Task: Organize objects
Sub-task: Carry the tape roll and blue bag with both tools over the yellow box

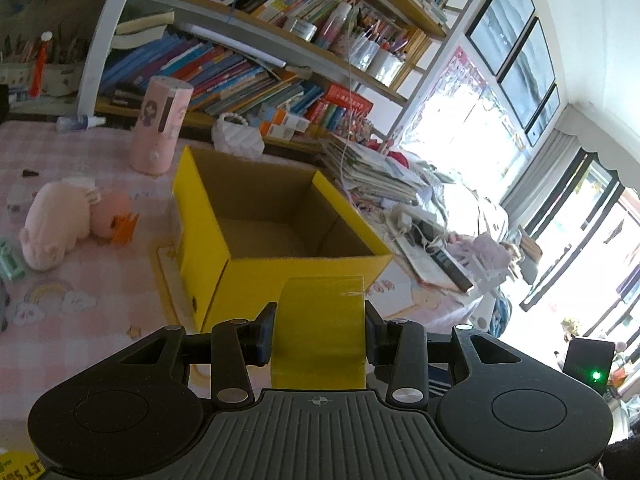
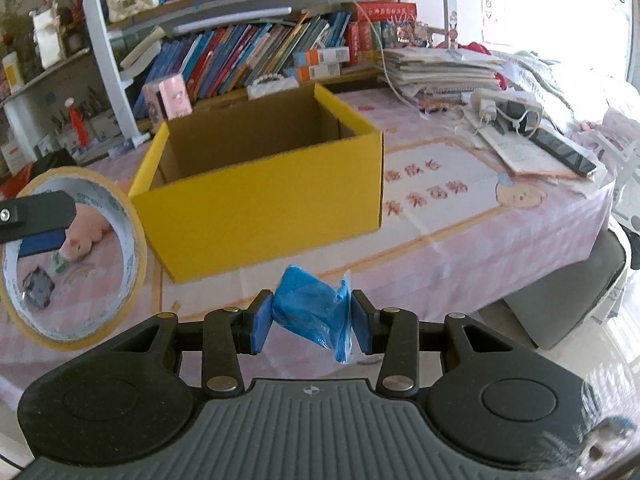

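An open, empty yellow cardboard box (image 1: 280, 220) stands on the pink tablecloth; it also shows in the right wrist view (image 2: 264, 200). My left gripper (image 1: 318, 330) is shut on a yellow tape roll (image 1: 320, 332), held in the air just short of the box's near corner. The same roll (image 2: 76, 256) shows at the left of the right wrist view, held on a left gripper finger (image 2: 36, 218). My right gripper (image 2: 310, 322) is shut on a blue plastic packet (image 2: 316, 312), held above the table in front of the box.
Pink plush pigs (image 1: 60, 228), an orange clip (image 1: 126, 228) and a pink cylinder (image 1: 160, 128) lie left of the box. A white beaded purse (image 1: 238, 136) sits behind it. Stacked papers (image 2: 440, 72), a power strip (image 2: 504, 104) and a phone (image 2: 568, 156) fill the right. Bookshelves stand behind.
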`<act>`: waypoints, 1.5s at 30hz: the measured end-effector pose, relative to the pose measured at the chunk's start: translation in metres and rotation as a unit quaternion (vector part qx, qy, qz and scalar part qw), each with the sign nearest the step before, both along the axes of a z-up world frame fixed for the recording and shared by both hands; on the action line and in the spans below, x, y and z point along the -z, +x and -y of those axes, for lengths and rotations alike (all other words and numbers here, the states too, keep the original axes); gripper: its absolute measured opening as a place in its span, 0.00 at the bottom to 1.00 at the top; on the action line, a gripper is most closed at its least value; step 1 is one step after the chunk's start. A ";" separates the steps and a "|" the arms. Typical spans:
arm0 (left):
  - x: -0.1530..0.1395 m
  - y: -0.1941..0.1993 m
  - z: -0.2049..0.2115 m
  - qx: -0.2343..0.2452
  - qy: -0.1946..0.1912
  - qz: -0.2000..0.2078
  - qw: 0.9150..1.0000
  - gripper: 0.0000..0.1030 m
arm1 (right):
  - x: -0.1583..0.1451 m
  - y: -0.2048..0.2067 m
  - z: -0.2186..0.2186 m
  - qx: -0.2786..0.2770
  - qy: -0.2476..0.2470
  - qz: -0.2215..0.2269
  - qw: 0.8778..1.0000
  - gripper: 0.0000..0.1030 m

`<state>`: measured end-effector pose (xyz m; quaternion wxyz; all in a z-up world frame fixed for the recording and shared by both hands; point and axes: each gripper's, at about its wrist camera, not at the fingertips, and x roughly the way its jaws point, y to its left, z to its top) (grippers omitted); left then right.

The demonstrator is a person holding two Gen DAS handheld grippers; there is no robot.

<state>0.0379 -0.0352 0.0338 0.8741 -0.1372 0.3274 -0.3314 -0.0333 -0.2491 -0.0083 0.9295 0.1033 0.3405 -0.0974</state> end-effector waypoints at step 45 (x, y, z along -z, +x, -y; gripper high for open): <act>0.019 0.137 0.105 -0.138 0.135 0.011 0.981 0.39 | 0.009 0.236 0.043 -0.311 -0.110 -0.037 0.943 0.38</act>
